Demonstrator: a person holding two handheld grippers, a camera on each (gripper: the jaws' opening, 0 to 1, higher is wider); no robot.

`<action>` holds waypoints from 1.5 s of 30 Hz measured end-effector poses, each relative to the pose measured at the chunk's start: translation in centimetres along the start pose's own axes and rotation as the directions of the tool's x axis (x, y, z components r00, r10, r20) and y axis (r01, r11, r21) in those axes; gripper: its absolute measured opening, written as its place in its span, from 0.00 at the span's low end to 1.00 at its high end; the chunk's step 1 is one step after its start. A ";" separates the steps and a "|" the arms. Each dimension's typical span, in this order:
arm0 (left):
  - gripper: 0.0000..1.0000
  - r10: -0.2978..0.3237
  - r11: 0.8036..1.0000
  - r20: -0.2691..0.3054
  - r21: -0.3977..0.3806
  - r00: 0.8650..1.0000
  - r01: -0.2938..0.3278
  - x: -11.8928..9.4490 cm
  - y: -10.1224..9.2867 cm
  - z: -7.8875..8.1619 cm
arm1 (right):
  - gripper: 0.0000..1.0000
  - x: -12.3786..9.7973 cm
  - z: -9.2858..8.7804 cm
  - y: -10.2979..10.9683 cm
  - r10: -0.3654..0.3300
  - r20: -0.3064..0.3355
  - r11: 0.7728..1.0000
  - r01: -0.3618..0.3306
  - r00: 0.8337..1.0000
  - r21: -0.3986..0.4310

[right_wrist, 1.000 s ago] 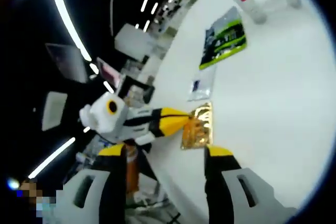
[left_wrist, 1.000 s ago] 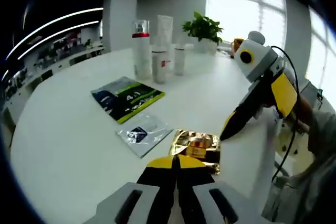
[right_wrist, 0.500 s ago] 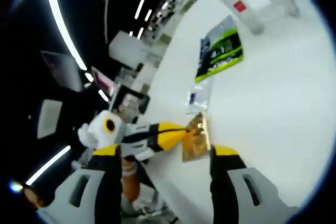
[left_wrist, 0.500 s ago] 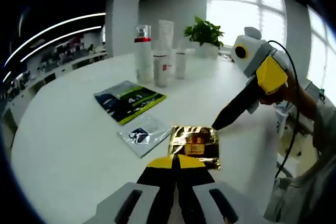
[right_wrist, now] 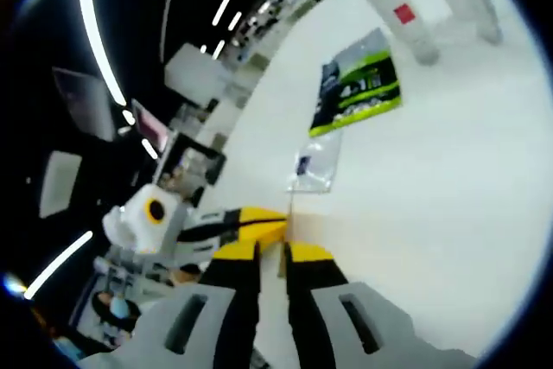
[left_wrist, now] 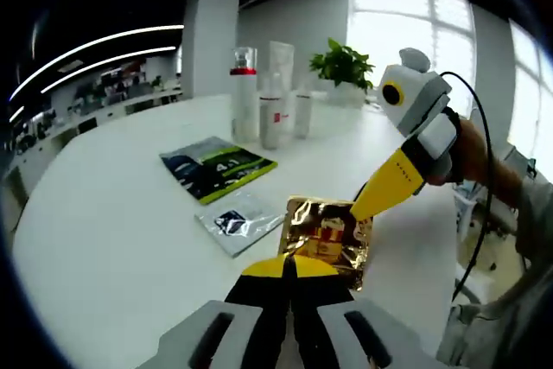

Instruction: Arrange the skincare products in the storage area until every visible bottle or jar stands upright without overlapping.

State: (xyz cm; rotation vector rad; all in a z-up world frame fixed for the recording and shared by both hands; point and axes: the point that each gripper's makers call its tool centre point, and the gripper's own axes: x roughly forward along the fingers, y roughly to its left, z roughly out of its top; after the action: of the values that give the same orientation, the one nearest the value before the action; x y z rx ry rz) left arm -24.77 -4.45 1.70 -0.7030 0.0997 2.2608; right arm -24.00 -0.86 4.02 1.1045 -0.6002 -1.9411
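Round white tabletop [left_wrist: 104, 239] carries upright translucent skincare bottles [left_wrist: 268, 105] at its far side, well apart from the crinkled gold foil sachet [left_wrist: 324, 235] lying at the near edge.

Left gripper [left_wrist: 289, 267] pinches the sachet's near edge with jaws closed; right gripper [right_wrist: 272, 252], jaws almost together, apparently pinches its far corner.

Expect a light, limp, slippery foil: hold it by the sealed edges.

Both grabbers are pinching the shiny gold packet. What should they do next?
Probably lift the gold packet a little and carry it toward the bottles. The left gripper and the right gripper both look shut on it, and it lies near the table edge, far from the bottles.
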 end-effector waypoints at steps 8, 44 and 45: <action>0.05 -0.049 0.992 0.136 -0.107 0.989 0.064 -0.9 -1.2 1.6 | 0.00 -0.5 0.1 1.2 0.048 0.008 0.996 -0.048 0.999 -0.070; 0.00 -0.465 0.638 0.521 -0.364 0.716 0.679 -11.0 -8.4 2.3 | 0.00 -5.5 -4.8 9.7 0.444 -0.084 0.839 -0.447 0.892 -0.312; 0.00 -0.461 0.635 0.523 -0.369 0.717 0.678 -10.9 -8.3 2.3 | 0.00 -5.4 -4.8 9.7 0.441 -0.079 0.840 -0.442 0.894 -0.315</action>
State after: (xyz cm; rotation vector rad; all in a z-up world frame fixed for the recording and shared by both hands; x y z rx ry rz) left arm -13.94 -4.89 10.40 -0.4482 -0.8875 1.7138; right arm -14.32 -1.88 11.18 0.6845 -0.4603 -1.5598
